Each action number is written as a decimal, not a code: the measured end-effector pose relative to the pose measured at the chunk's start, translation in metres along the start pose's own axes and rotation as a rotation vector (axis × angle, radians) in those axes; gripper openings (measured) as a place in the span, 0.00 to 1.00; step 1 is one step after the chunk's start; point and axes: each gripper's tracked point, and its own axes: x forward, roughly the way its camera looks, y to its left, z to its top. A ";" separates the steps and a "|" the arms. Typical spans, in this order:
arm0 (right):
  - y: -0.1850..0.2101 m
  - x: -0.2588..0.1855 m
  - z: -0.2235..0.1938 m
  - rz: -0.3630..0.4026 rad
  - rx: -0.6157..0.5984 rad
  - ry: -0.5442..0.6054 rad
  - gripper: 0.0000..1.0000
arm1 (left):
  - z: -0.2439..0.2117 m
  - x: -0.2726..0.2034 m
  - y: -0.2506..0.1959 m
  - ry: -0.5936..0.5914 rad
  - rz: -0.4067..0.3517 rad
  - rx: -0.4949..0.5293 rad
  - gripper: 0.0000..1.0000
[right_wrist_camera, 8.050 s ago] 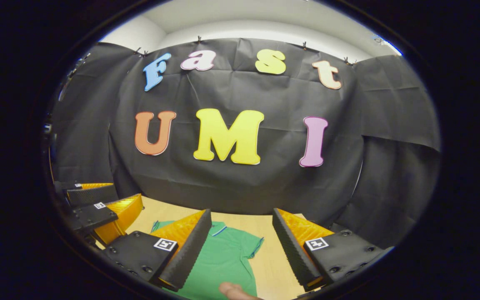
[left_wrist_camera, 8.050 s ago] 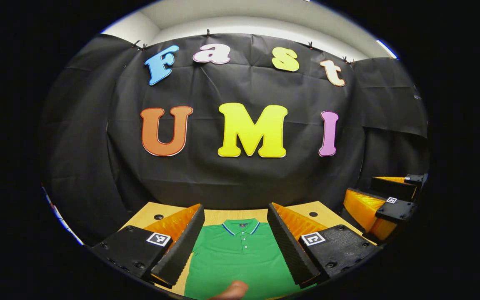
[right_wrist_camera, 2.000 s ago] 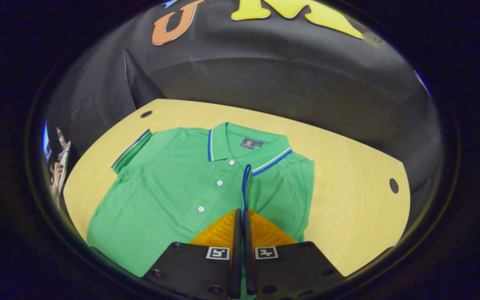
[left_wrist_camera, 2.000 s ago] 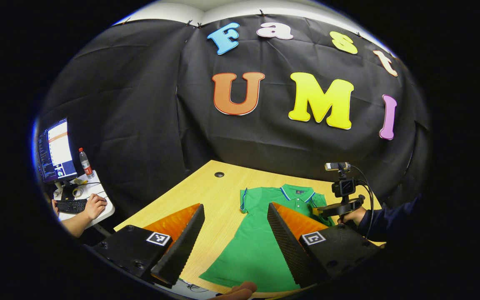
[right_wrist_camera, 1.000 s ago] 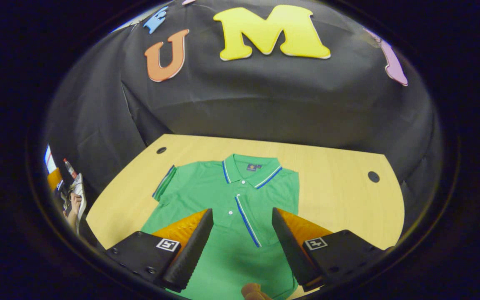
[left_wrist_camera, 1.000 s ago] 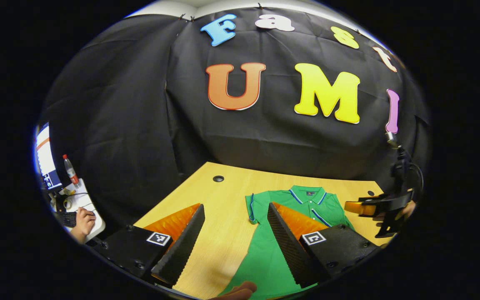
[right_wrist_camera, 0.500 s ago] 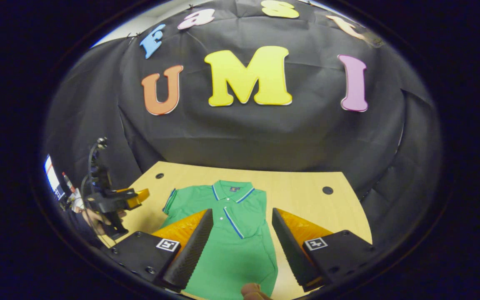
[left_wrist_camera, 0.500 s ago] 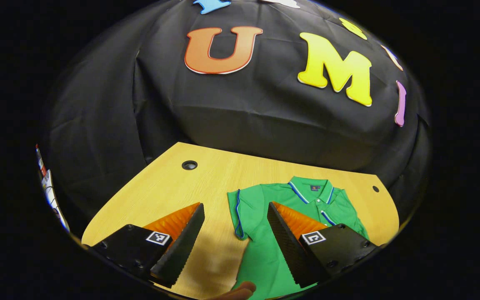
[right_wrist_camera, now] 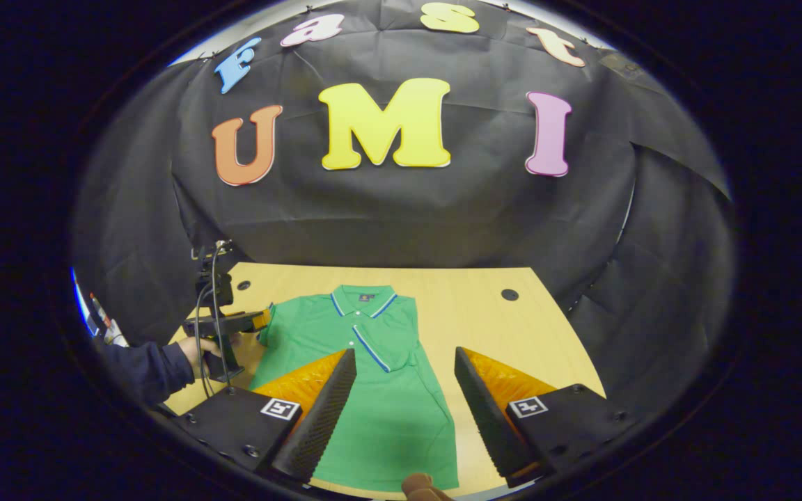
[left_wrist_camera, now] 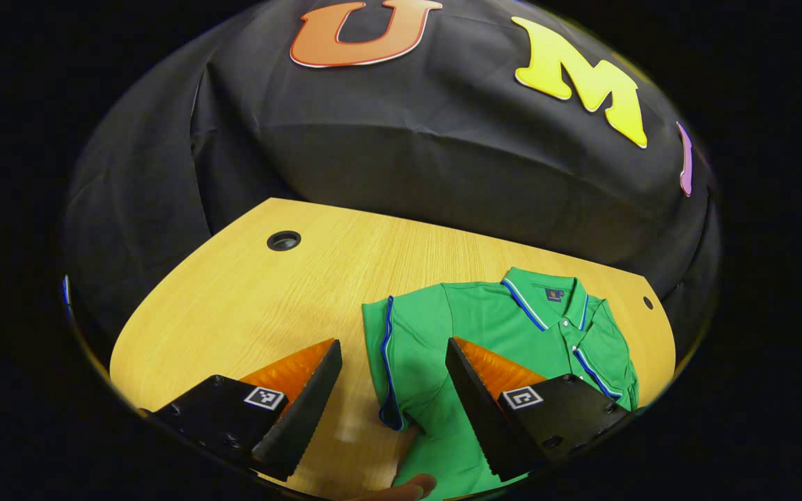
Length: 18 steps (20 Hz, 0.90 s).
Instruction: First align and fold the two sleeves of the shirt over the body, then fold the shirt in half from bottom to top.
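A green polo shirt (left_wrist_camera: pixel 484 327) with blue trim lies flat on the wooden table (left_wrist_camera: pixel 234 292), collar toward the black wall. Its right sleeve (right_wrist_camera: pixel 380 348) is folded over the chest. The left sleeve (left_wrist_camera: pixel 390 362) is spread out to the side. My left gripper (left_wrist_camera: pixel 390 410) is open just above that sleeve's blue cuff edge, which runs between the fingers. In the right gripper view the left gripper (right_wrist_camera: pixel 260 321) sits at the sleeve (right_wrist_camera: pixel 270 327), held by a hand in a dark sleeve. My right gripper (right_wrist_camera: pixel 404 417) hangs open over the shirt's lower body, holding nothing.
The table has a cable hole at each back corner (left_wrist_camera: pixel 283 241) (right_wrist_camera: pixel 509 294). Bare wood (right_wrist_camera: pixel 498 334) lies right of the shirt and also left of it (left_wrist_camera: pixel 220 320). The black cloth wall stands right behind the table. A fingertip (left_wrist_camera: pixel 411 486) shows at the bottom edge.
The right gripper let go of the right sleeve on the chest, opened and drew back. The left gripper tilted down and moved close over the left sleeve.
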 end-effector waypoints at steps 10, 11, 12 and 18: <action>-0.003 -0.021 -0.003 -0.033 0.000 0.009 0.94 | -0.005 0.030 -0.008 0.055 -0.004 0.007 0.80; -0.002 -0.019 -0.002 -0.031 -0.005 0.010 0.95 | -0.008 0.032 -0.008 0.071 -0.001 0.006 0.78; -0.001 -0.019 -0.002 -0.029 -0.013 0.011 0.94 | -0.012 0.032 -0.010 0.083 -0.002 -0.001 0.77; -0.007 -0.015 -0.009 -0.037 -0.020 0.026 0.95 | -0.021 0.040 -0.010 0.116 0.014 -0.011 0.71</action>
